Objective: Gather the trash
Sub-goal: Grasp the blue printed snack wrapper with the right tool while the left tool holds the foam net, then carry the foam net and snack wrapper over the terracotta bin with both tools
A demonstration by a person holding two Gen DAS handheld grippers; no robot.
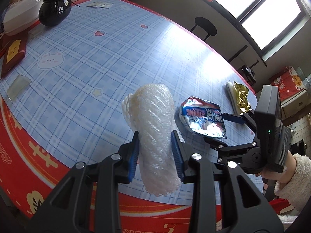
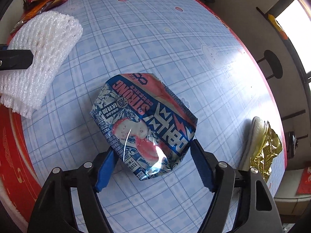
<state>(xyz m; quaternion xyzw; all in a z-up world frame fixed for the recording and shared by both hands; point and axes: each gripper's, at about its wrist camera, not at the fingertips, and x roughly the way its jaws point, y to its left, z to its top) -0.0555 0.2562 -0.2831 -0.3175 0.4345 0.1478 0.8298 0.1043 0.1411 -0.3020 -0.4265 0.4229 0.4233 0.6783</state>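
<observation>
Your left gripper clenched on the foam net, your right gripper spread around the snack wrapper near the tabletop's front edge

Bare tabletop beyond snack packet; foam sleeve crowds left, gold foil wrapper right.

White foam net sleeve, rolled, stands upright at centre frame. Crumpled blue-and-pink snack wrapper lies flat mid-frame. Gold foil scrap sits lower right.
</observation>
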